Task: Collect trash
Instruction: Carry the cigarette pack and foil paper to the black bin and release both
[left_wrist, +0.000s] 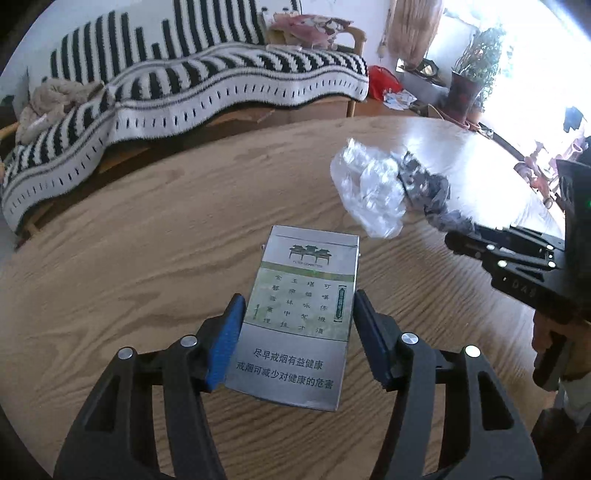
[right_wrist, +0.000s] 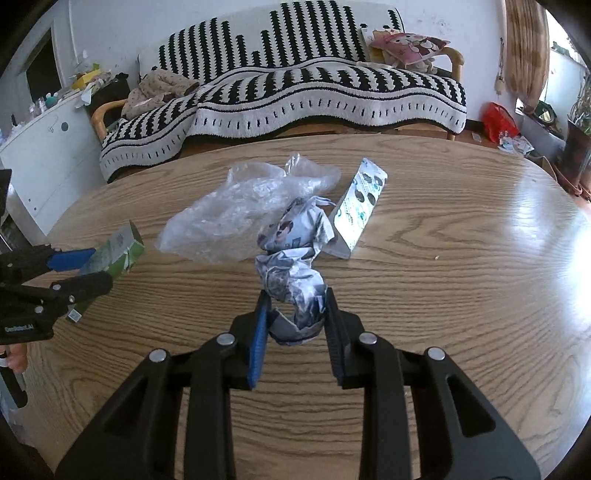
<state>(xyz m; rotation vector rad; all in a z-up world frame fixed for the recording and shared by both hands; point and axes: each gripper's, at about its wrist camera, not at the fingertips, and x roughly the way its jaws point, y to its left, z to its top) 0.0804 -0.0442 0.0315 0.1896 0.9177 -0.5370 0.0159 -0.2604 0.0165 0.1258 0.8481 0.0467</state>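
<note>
the left gripper (left_wrist: 299, 339) is clamped on a cigarette pack (left_wrist: 295, 321) above the wooden table (left_wrist: 147, 240). only the right wrist view shows the right gripper (right_wrist: 295, 321) pinching crumpled paper (right_wrist: 291, 273), beside a clear plastic bag (right_wrist: 240, 206) and a small white box (right_wrist: 360, 206).
</note>
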